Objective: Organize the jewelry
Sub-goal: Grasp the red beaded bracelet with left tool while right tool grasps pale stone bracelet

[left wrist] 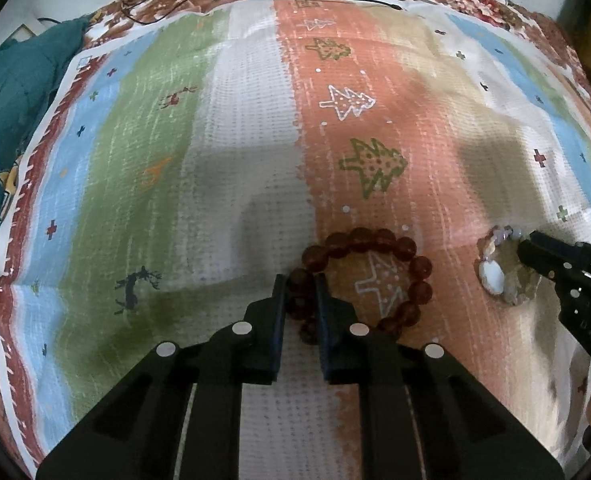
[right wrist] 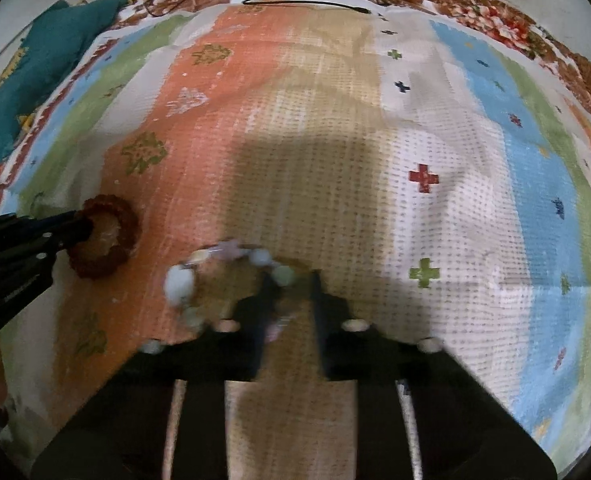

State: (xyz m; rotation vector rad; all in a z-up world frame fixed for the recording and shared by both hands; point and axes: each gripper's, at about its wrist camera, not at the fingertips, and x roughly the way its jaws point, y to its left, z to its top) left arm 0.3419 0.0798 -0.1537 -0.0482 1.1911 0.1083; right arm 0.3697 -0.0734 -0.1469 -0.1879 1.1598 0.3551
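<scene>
Pinching the dark red bead bracelet [left wrist: 359,280] between its fingers, the left claw [left wrist: 300,284] holds it on the striped cloth [left wrist: 235,160]. Right claw [right wrist: 291,280] straddles the pale bracelet [right wrist: 223,276], grip unclear through blur.

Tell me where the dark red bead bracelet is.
In the left wrist view, the dark red bead bracelet lies on the orange stripe of the cloth, its near-left beads between the left gripper fingers.

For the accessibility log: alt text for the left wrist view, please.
The left gripper pinches the near side of a dark red bead bracelet lying on a striped cloth. To the right, the right gripper reaches a pale stone bracelet.
</scene>
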